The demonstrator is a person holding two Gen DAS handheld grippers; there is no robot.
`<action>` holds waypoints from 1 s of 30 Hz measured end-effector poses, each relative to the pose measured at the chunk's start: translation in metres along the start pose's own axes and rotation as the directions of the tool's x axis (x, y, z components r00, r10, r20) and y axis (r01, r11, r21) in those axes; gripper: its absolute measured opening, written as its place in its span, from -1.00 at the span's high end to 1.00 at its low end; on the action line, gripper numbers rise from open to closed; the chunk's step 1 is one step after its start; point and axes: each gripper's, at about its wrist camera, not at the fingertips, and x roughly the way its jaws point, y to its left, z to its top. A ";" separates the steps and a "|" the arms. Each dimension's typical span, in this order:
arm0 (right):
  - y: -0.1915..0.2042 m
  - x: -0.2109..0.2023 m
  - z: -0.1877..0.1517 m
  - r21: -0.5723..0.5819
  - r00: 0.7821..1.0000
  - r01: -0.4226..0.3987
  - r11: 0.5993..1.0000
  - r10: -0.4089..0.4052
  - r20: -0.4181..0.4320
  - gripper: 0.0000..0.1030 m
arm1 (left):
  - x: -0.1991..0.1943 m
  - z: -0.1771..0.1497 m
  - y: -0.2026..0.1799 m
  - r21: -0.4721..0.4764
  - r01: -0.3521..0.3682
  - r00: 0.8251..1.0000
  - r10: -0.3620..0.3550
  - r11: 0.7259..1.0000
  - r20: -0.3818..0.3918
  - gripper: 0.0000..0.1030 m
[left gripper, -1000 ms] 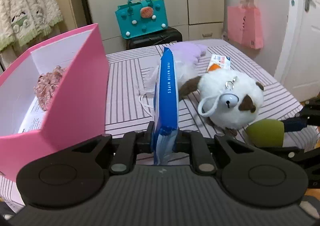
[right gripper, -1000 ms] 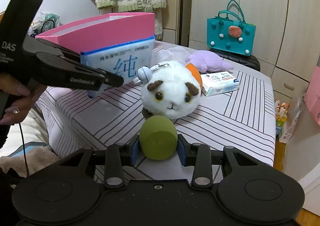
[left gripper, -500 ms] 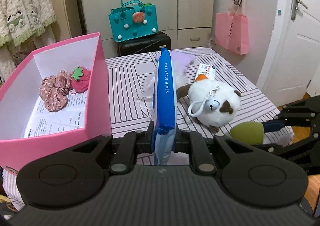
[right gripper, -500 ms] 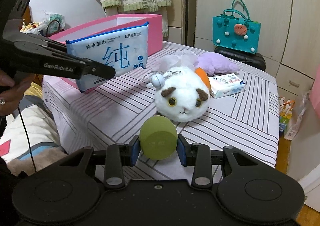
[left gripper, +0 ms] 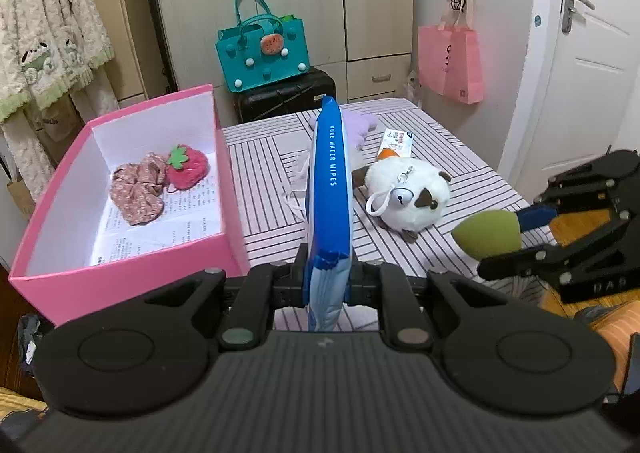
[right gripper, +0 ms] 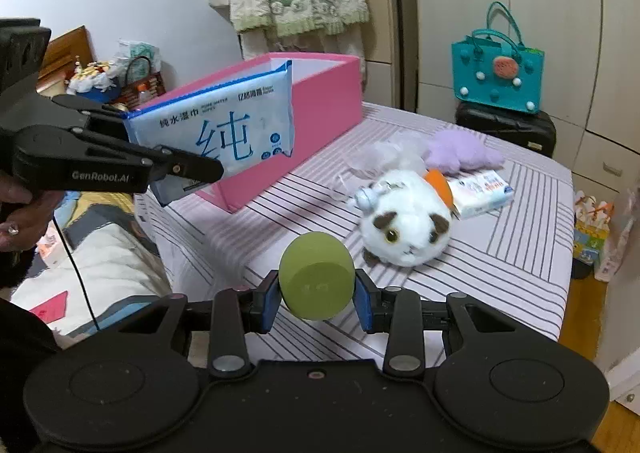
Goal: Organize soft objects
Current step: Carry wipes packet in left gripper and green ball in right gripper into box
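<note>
My left gripper (left gripper: 327, 277) is shut on a blue wet wipes pack (left gripper: 329, 189), held on edge in the air above the table's near edge, right of the pink box (left gripper: 132, 277). The pack also shows in the right wrist view (right gripper: 224, 133). My right gripper (right gripper: 316, 293) is shut on a green sponge (right gripper: 317, 275), held above the table's front right corner; the sponge also shows in the left wrist view (left gripper: 488, 233). The box holds a floral scrunchie (left gripper: 138, 189) and a red strawberry plush (left gripper: 187, 169). A white plush toy (left gripper: 408, 195) lies on the striped table (left gripper: 260, 173).
A purple plush (right gripper: 464, 153), a small tissue pack (right gripper: 482, 193) and a white face mask (right gripper: 380, 157) lie at the table's far side. A teal bag (left gripper: 262, 53) on a black suitcase stands behind the table. A pink bag (left gripper: 450, 61) hangs by the door.
Both grippers have risen and drawn back from the table with their loads. The inside of the pink box has come into view from above.
</note>
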 end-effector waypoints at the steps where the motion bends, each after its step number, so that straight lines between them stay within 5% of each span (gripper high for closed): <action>1: 0.002 -0.002 0.002 -0.003 1.000 -0.005 1.000 0.005 0.001 0.17 | -0.005 -0.001 0.001 0.001 0.001 1.000 -0.001 1.000 0.002 0.74; 20: 0.069 -0.010 0.062 -0.173 0.985 -0.171 0.970 0.161 -0.068 0.17 | -0.084 0.007 0.056 0.003 0.103 0.988 -0.102 0.995 -0.112 0.74; 30: 0.087 0.011 0.111 -0.232 0.966 -0.256 0.938 0.246 -0.074 0.17 | -0.074 0.033 0.099 0.037 0.035 0.997 -0.032 0.999 -0.076 0.74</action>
